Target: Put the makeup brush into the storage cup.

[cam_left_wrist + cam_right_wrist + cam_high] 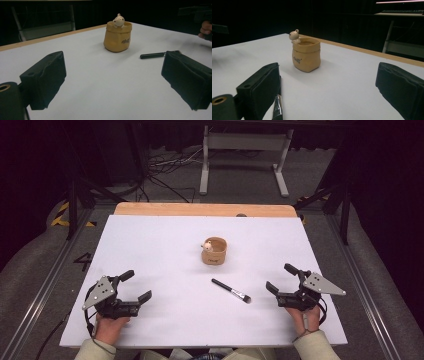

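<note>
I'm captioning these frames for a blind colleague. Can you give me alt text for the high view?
A tan pot with a small animal figure on its rim stands mid-table on a white table, with a black brush lying just nearer the person. The left gripper and right gripper, both open and empty, rest at the near corners.

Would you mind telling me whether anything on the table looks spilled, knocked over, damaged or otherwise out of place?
Nothing stands out. The tan pot with the small figure on its rim stands upright, and the black brush lies flat on the white table, apart from the pot. No spill or damage shows.
</note>
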`<state>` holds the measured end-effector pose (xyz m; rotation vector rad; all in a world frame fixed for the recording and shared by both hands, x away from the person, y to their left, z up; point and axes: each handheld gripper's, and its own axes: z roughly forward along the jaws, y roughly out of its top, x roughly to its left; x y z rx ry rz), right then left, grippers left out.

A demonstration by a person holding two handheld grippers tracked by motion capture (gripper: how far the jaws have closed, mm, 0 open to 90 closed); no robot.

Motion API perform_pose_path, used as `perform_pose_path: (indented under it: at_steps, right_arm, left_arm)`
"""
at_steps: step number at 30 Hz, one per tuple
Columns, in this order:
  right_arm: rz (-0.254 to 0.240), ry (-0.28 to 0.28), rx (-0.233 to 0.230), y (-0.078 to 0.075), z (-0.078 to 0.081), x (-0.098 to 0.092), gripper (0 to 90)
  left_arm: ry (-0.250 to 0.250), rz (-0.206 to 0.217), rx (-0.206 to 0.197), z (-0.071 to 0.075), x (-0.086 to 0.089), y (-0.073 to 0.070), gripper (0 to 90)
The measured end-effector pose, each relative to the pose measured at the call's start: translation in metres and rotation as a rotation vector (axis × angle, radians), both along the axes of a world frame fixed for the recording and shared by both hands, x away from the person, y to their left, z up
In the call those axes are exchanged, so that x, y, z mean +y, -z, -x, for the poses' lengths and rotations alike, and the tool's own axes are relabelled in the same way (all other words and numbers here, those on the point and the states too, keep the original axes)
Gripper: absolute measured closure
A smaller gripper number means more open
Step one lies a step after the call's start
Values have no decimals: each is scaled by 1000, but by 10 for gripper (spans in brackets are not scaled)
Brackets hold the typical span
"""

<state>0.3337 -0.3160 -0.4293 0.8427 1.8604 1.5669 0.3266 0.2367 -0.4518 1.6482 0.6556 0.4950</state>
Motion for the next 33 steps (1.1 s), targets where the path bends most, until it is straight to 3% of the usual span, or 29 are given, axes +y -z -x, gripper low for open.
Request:
perform_pose_path:
  at_steps: [33]
  right_arm:
    - [11, 1, -2, -2, -1, 0, 47]
  left_arm:
    - [-7, 25, 6, -1, 2, -2, 34]
